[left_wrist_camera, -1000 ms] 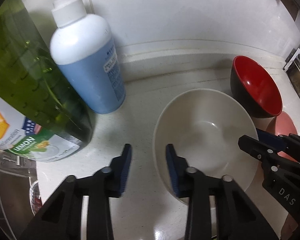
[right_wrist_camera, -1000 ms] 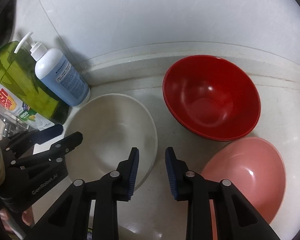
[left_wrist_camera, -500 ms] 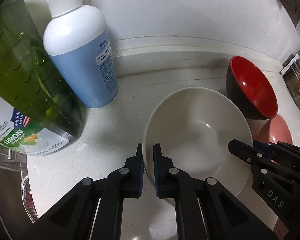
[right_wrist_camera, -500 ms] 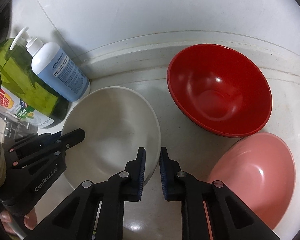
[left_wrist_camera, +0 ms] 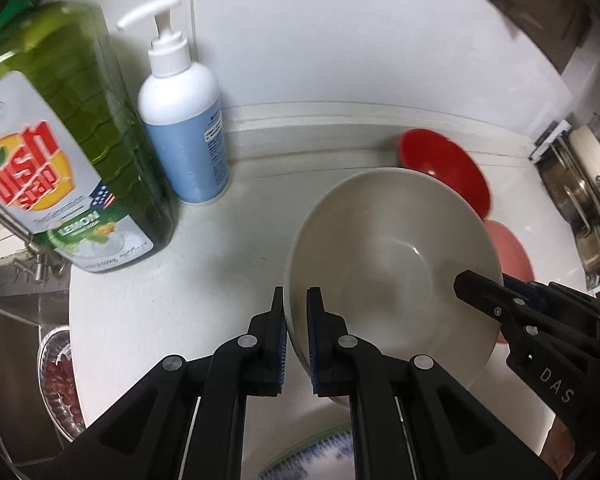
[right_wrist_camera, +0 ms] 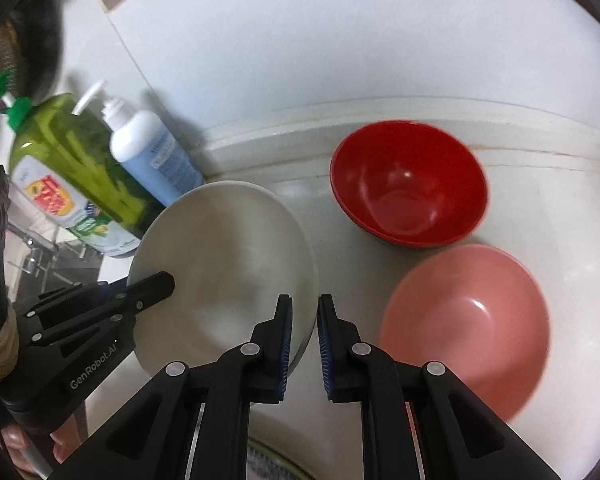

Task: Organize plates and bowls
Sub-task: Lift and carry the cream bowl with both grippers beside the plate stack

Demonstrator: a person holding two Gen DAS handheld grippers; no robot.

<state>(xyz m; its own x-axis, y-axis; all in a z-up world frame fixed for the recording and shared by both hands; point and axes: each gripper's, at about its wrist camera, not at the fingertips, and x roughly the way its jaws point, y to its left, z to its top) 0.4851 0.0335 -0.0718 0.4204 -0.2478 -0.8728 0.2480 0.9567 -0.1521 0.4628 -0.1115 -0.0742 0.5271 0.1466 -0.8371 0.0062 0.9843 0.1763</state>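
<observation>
A white bowl [left_wrist_camera: 392, 272] [right_wrist_camera: 228, 268] is held between both grippers, raised a little off the pale counter [left_wrist_camera: 204, 264]. My left gripper [left_wrist_camera: 296, 308] is shut on the bowl's left rim, also seen in the right wrist view [right_wrist_camera: 148, 288]. My right gripper [right_wrist_camera: 304, 316] is shut on the bowl's right rim, and its tip shows in the left wrist view [left_wrist_camera: 480, 288]. A red bowl [right_wrist_camera: 408, 184] [left_wrist_camera: 448, 168] stands by the back wall. A pink bowl [right_wrist_camera: 464, 328] [left_wrist_camera: 508, 248] sits in front of it, to the right of the white bowl.
A green dish soap bottle [left_wrist_camera: 72, 140] and a white-and-blue pump bottle [left_wrist_camera: 184, 132] stand at the back left. A sink [left_wrist_camera: 4, 320] with a small dish [left_wrist_camera: 58, 376] lies to the left. A patterned plate [left_wrist_camera: 320, 456] is below me; metal pots [left_wrist_camera: 588, 200] are at right.
Both grippers closed from open onto the white bowl's opposite rims. They then rose with it, so the counter, bottles and other bowls look farther away.
</observation>
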